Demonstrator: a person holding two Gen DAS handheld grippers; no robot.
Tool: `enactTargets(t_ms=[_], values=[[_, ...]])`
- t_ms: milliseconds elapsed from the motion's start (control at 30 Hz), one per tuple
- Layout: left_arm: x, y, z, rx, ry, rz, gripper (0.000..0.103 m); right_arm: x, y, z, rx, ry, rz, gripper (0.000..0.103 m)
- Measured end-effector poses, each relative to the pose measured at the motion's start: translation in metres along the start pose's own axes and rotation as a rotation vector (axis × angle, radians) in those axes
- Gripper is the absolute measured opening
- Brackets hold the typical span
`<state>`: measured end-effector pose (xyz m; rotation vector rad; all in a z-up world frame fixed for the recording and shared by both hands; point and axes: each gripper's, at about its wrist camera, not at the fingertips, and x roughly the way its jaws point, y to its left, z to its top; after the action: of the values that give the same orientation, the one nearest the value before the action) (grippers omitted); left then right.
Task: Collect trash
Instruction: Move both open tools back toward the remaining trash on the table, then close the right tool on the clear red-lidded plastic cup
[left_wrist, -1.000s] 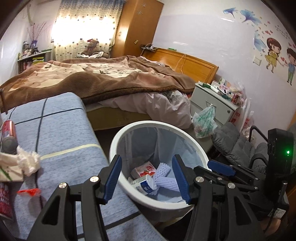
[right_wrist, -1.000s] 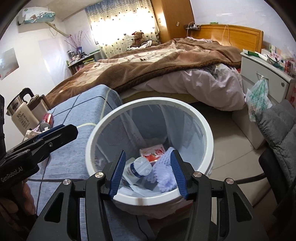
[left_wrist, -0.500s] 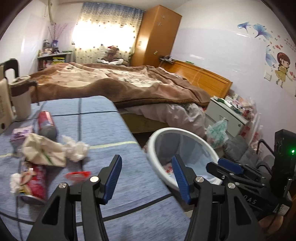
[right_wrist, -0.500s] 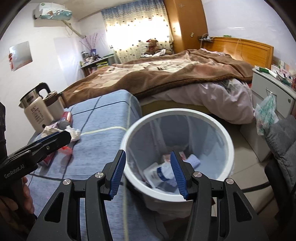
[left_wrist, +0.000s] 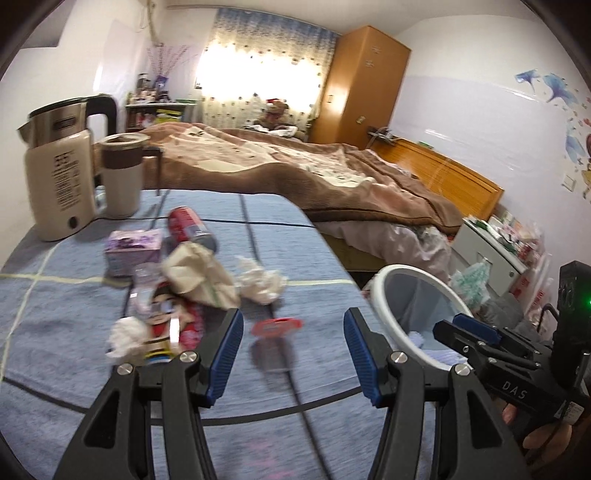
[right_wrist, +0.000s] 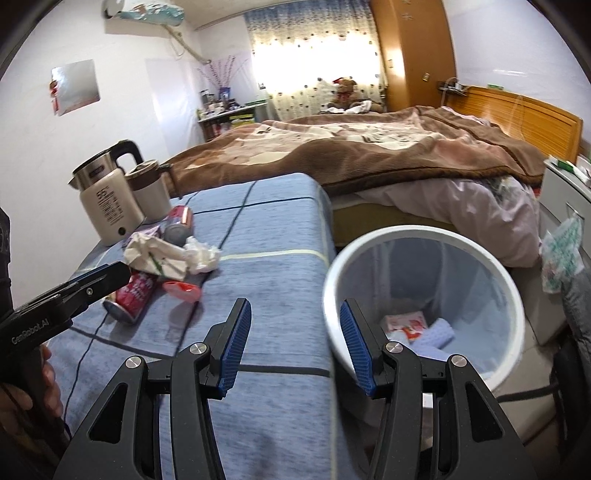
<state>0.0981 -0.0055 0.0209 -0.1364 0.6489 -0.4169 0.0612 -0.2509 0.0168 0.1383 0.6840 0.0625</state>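
A pile of trash lies on the blue cloth-covered table (left_wrist: 74, 314): a crumpled paper bag (left_wrist: 199, 273), a tissue wad (left_wrist: 262, 282), a red can (left_wrist: 190, 227), a cartoon-printed can (left_wrist: 170, 325) and a small red wrapper (left_wrist: 277, 326). My left gripper (left_wrist: 293, 354) is open and empty, just short of the red wrapper. The white bin (right_wrist: 424, 302) stands beside the table with several items inside. My right gripper (right_wrist: 293, 347) is open and empty over the table edge by the bin rim. The pile also shows in the right wrist view (right_wrist: 159, 254).
A kettle (left_wrist: 59, 173) and a mug (left_wrist: 122, 177) stand at the table's far left, with a purple box (left_wrist: 133, 251) near them. A bed (right_wrist: 369, 147) lies beyond the table. A nightstand (left_wrist: 495, 247) and plastic bag (right_wrist: 561, 254) are right of the bin.
Both grippers have swung left from above the bin toward the table. The trash pile has come into the left gripper's view and is now close ahead of it. Both stay open.
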Motion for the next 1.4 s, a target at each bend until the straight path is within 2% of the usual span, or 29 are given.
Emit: enactTargets(t_ms=[300,633,1100,1367,1400], values=[[-0.016,0.05,-0.012,-0.076,0.002,0.084,0.06,0.026,0.037,0.0,-0.046,0.049,0.084,0.051],[-0.019,0.082,-0.022,-0.11,0.027,0.13,0.06,0.067,0.074,-0.005,-0.047,0.148,0.208,0.051],[-0.016,0.107,-0.027,-0.146,0.042,0.14,0.061,0.113,0.102,-0.002,-0.035,0.252,0.241,0.051],[-0.008,0.116,-0.024,-0.162,0.061,0.138,0.064,0.129,0.101,0.002,-0.006,0.301,0.215,0.051],[-0.006,0.117,-0.024,-0.16,0.062,0.138,0.064,0.13,0.1,0.003,0.002,0.305,0.216,0.049]])
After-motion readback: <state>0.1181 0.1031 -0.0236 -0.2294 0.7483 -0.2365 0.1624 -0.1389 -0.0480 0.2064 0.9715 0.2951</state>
